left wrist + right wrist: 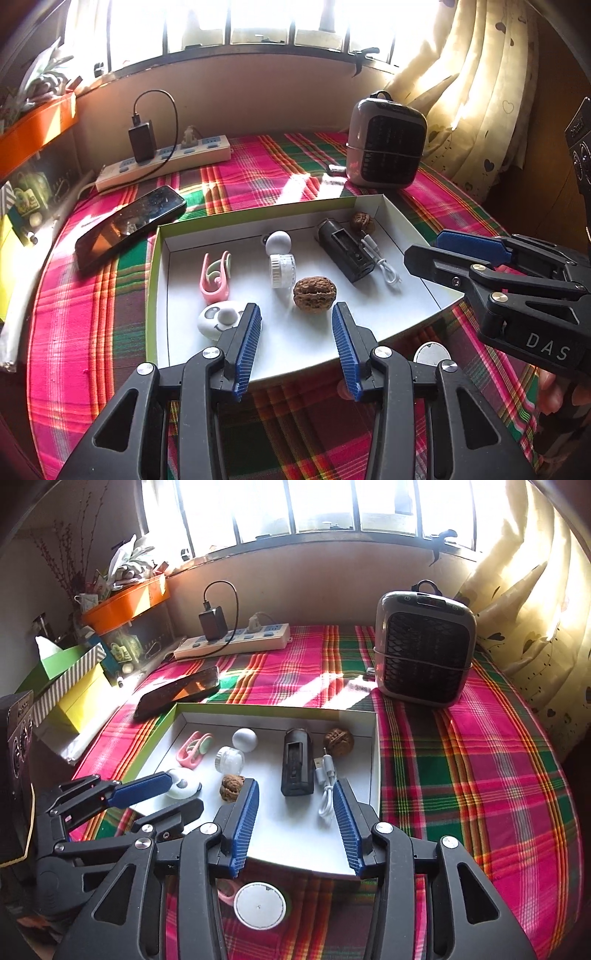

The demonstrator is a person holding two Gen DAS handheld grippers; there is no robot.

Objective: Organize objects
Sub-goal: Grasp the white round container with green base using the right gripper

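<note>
Both tools released, nothing between the pads: left tool [297, 345], right tool [295, 821]. White disc [259, 905] and pink item [226, 890] lie just outside the tray [375, 760], near edge. Risk: reaching for the disc could clip that edge, jolting the walnut [314, 293]

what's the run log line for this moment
left tool: open, empty | right tool: open, empty | tray: two walnuts, cable, black case, jar, ball, pink clip | white disc: on cloth, outside tray

Walnut [314, 294] in white tray [413, 280]
</note>
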